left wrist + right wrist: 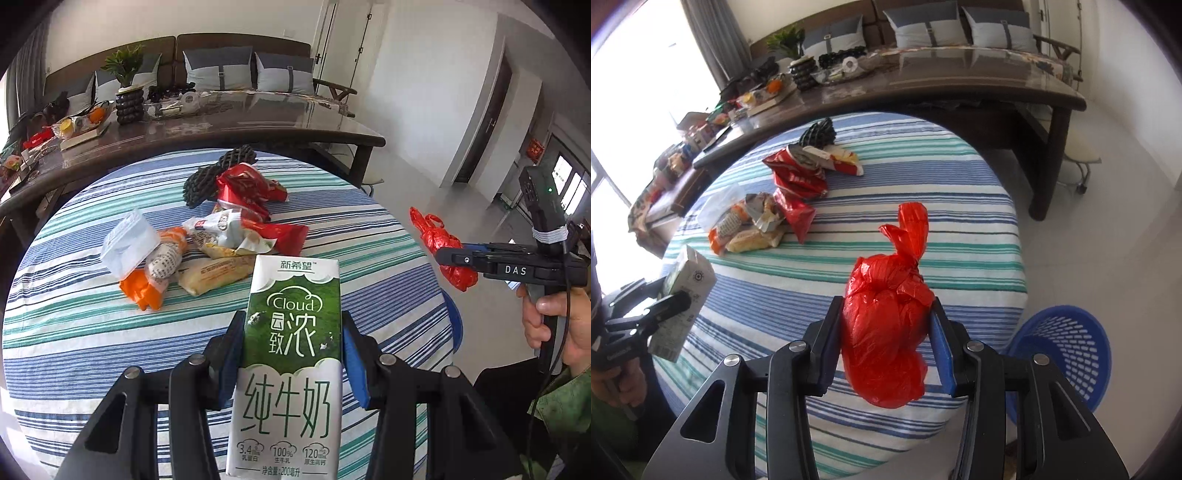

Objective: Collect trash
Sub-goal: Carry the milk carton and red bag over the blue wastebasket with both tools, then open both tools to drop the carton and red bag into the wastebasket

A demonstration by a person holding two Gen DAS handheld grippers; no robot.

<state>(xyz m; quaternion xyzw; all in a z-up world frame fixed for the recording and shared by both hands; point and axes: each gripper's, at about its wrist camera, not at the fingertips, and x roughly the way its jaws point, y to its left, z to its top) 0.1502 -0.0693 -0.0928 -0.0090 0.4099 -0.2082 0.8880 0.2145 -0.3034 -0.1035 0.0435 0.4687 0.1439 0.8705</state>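
My left gripper (pixel 293 332) is shut on a green and white milk carton (pixel 291 354), held upright above the striped round table (pixel 74 332). In the right wrist view the same carton (pixel 685 295) shows at the left edge. My right gripper (pixel 886 317) is shut on a knotted red plastic bag (pixel 886 332), lifted off the cloth; from the left wrist view this bag (pixel 443 247) hangs beyond the table's right edge. A heap of wrappers (pixel 221 229) lies on the far half of the table, with a black foam net (pixel 218 173) behind it.
A blue plastic basket (pixel 1067 347) stands on the floor by the table's right side. A long dark wooden table (pixel 221 129) with a plant, fruit and clutter runs behind, and a sofa with cushions beyond it. A person's hand (pixel 550 321) grips the right tool.
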